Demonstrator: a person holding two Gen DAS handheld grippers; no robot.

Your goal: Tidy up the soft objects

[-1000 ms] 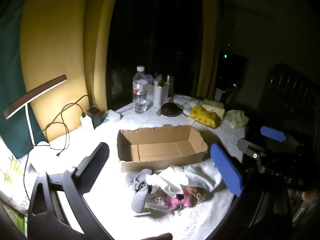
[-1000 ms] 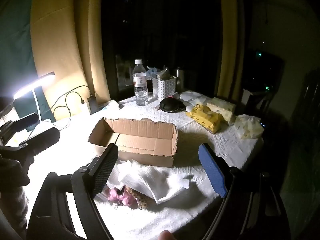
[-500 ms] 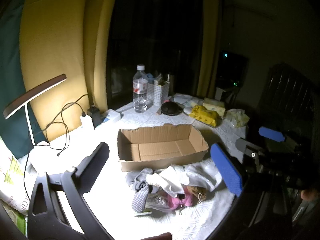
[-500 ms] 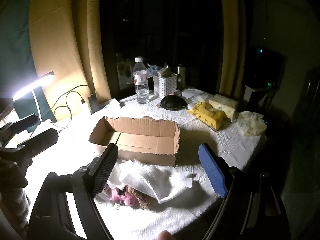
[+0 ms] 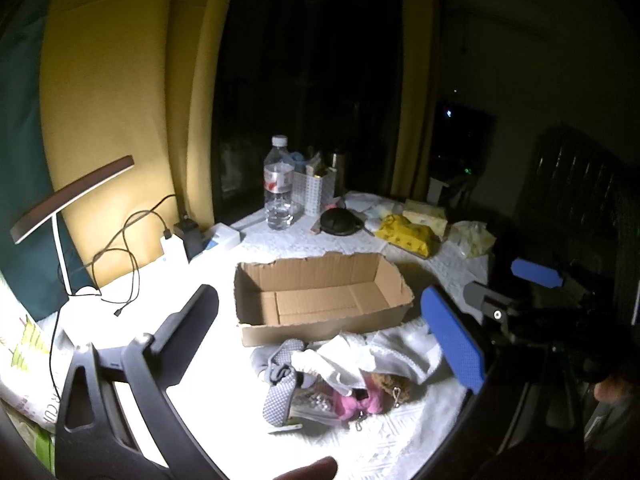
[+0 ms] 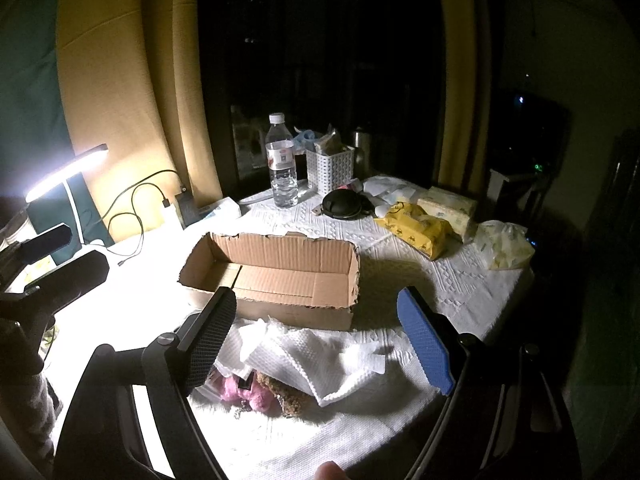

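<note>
A pile of soft things lies on the white tablecloth just in front of an empty cardboard box [image 5: 320, 296] [image 6: 276, 272]: a white towel [image 5: 384, 356] [image 6: 316, 360], grey dotted cloth [image 5: 280, 384], a pink plush [image 5: 356, 404] [image 6: 244, 392] and a brown plush [image 5: 392, 384] [image 6: 292, 400]. My left gripper [image 5: 320, 340] is open and empty, held above the pile. My right gripper [image 6: 316, 336] is open and empty, over the towel; it also shows at the right of the left wrist view [image 5: 532, 280].
Behind the box stand a water bottle [image 5: 278, 188] [image 6: 282, 168], a white basket [image 6: 330, 168], a black round case [image 6: 342, 204], yellow wipes packs [image 6: 416, 228] and tissue packs. A lit desk lamp [image 6: 64, 168], charger and cables [image 5: 124, 256] are at the left. The table edge falls off at the right.
Both grippers have drifted slightly; the view barely shifts. Nothing on the table has moved and both stay open.
</note>
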